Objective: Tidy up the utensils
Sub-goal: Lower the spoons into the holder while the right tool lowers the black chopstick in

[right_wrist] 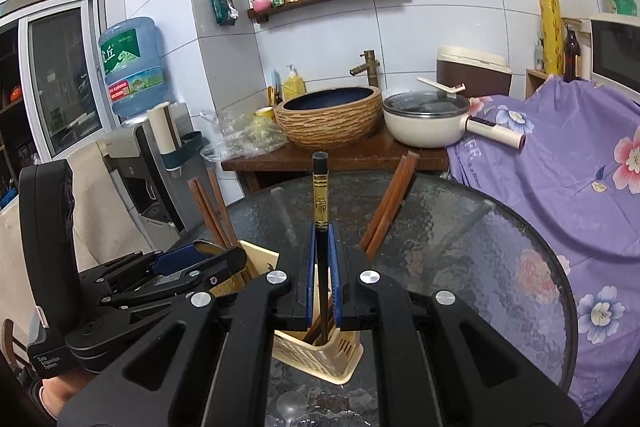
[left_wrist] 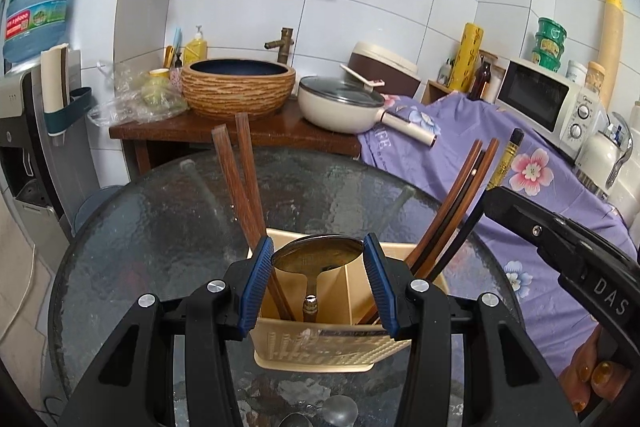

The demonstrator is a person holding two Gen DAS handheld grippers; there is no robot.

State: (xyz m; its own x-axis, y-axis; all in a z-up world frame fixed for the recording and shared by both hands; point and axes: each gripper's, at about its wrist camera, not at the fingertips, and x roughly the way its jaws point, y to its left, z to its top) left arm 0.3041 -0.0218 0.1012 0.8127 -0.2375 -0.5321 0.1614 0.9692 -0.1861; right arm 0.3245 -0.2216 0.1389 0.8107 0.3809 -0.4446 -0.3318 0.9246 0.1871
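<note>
A beige slotted utensil holder (left_wrist: 316, 351) stands on the round glass table. My left gripper (left_wrist: 318, 247) is shut on the bowl of a metal spoon (left_wrist: 316, 259); its blue pads press both edges and the handle points down into the middle compartment. Two wooden chopsticks (left_wrist: 240, 187) lean in the left compartment, and several brown ones (left_wrist: 452, 211) lean in the right. My right gripper (right_wrist: 320, 231) is shut on a black chopstick with a gold band (right_wrist: 320, 187), held upright with its lower end inside the holder (right_wrist: 320, 355). The left gripper (right_wrist: 224, 259) shows at the left of the right wrist view.
Loose spoons (left_wrist: 340, 407) lie on the glass table (left_wrist: 160, 227) just in front of the holder. Behind stand a wooden counter with a ribbed basin (left_wrist: 238, 87) and a lidded pan (left_wrist: 340, 103). A purple floral cloth (left_wrist: 540, 167) lies to the right, and a water dispenser (left_wrist: 24, 131) stands left.
</note>
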